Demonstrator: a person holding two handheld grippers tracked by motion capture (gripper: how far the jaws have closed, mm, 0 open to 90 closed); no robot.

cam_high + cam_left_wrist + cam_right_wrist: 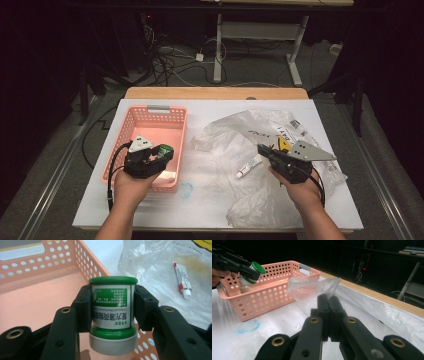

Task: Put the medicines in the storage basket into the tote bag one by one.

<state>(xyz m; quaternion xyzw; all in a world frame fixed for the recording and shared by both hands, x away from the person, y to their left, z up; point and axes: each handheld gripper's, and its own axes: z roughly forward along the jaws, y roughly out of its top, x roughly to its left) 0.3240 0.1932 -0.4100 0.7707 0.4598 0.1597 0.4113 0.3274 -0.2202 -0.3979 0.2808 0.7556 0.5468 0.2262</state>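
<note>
A small green jar (112, 282) with a white label and white cap sits clamped between the pads of my left gripper (112, 306). In the high view that gripper (165, 153) holds the jar (164, 148) over the right side of the pink perforated basket (150, 117). My right gripper (261, 149) is shut above a crumpled clear plastic bag (240, 132). In the right gripper view its tips (329, 300) meet just before a raised fold of the bag (312, 286); whether film is pinched I cannot tell. A small white tube (248, 168) lies on the bag.
The basket (37, 277) holds nothing that I can see. The tube (183, 281) lies to the right of it. A blue scribble (186, 189) marks the white table cover near the basket's front corner. Cables and desk legs (218, 50) stand beyond the far edge.
</note>
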